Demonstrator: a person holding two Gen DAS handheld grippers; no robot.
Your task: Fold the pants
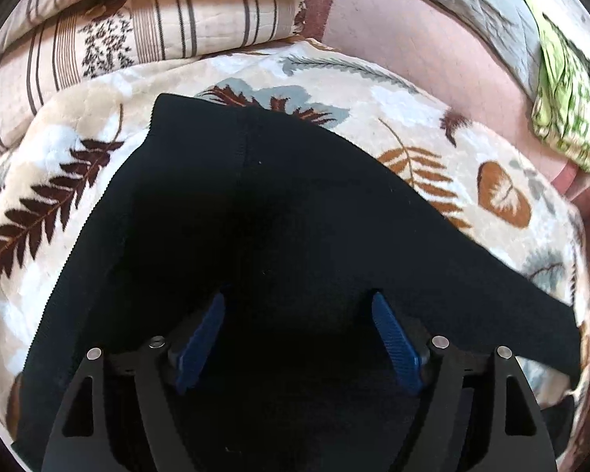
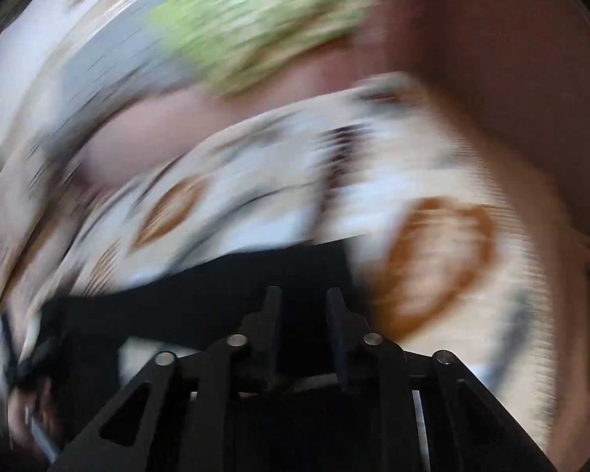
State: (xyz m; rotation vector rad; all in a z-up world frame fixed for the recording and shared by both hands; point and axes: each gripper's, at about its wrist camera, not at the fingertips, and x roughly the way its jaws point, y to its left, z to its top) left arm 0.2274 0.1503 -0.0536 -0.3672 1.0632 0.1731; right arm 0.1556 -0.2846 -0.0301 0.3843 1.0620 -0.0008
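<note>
Black pants [image 1: 255, 212] lie flat on a cream blanket with a leaf print [image 1: 432, 149]. My left gripper [image 1: 297, 306] hovers over the pants with its blue pads [image 1: 200, 338] wide apart and nothing between them. The right wrist view is blurred by motion. There my right gripper [image 2: 301, 299] has its fingers [image 2: 271, 314] close together with a narrow gap, over the end of the black pants [image 2: 216, 295]. I cannot tell whether cloth is pinched between them.
A striped quilt [image 1: 157, 27] is bunched at the back left. A green patterned cloth [image 1: 566, 110] lies at the right on a pink sheet [image 1: 413, 43]. It shows as a green blur in the right wrist view [image 2: 255, 27].
</note>
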